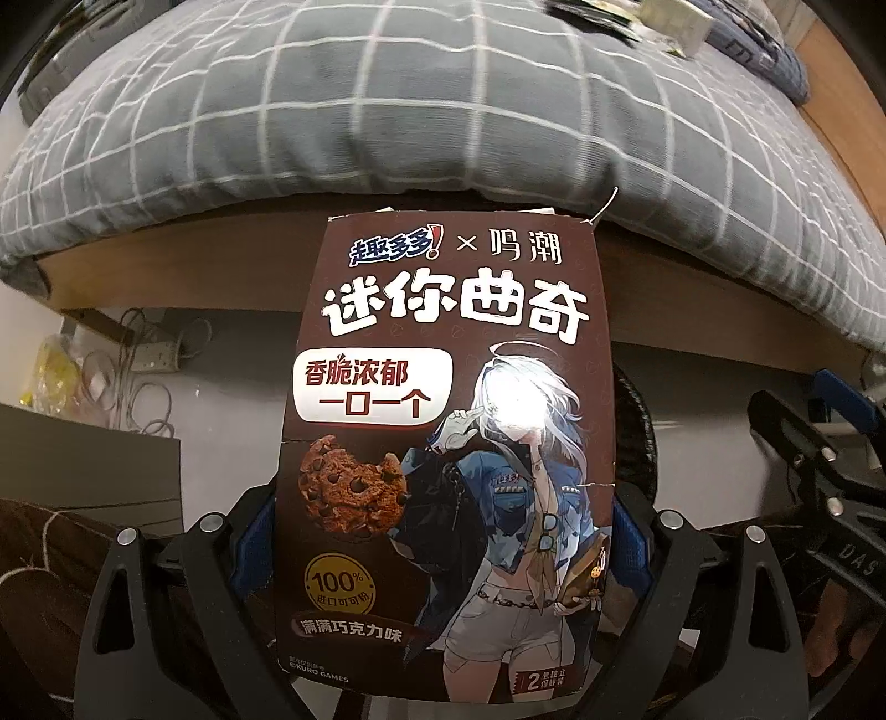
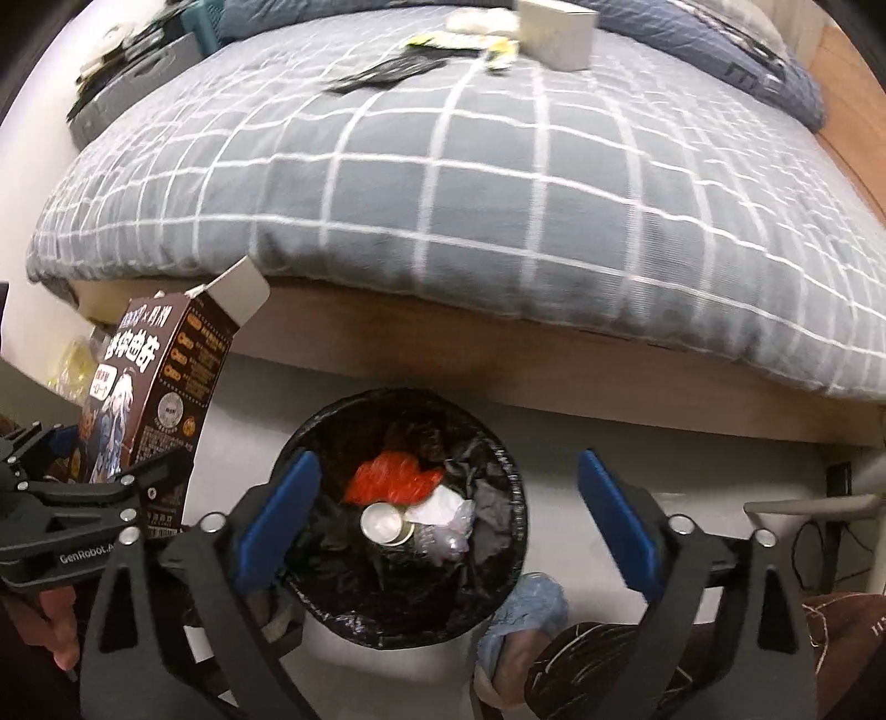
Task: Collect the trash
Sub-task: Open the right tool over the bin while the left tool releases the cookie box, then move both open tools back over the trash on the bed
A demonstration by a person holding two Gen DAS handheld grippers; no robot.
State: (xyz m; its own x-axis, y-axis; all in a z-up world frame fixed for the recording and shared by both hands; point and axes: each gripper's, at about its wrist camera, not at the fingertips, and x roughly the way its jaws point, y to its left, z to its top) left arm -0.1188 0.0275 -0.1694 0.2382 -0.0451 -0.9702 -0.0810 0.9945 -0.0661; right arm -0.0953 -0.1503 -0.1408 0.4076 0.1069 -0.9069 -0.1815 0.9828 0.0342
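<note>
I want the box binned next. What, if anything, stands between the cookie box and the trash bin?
Nothing visible. The cookie box, held in the left gripper, sits left of the trash bin; the open right gripper hovers over the bin's open mouth.

**Open jaws above a lined bin**

The right gripper (image 2: 443,523), black-framed with blue pads (image 2: 279,512), stands wide apart with nothing between its jaws. Directly below sits a round waste bin with a black plastic liner (image 2: 512,501), holding a crumpled red wrapper (image 2: 396,476), a silver can (image 2: 385,523) and white crumpled plastic (image 2: 448,509). At the left, the left gripper (image 2: 111,487) clamps an upright brown cardboard cookie box (image 2: 177,382), top flap open. Beyond lies a bed with a grey quilt checked in white (image 2: 443,183), bearing a small white box (image 2: 556,33) and dark wrappers (image 2: 387,72)
</note>
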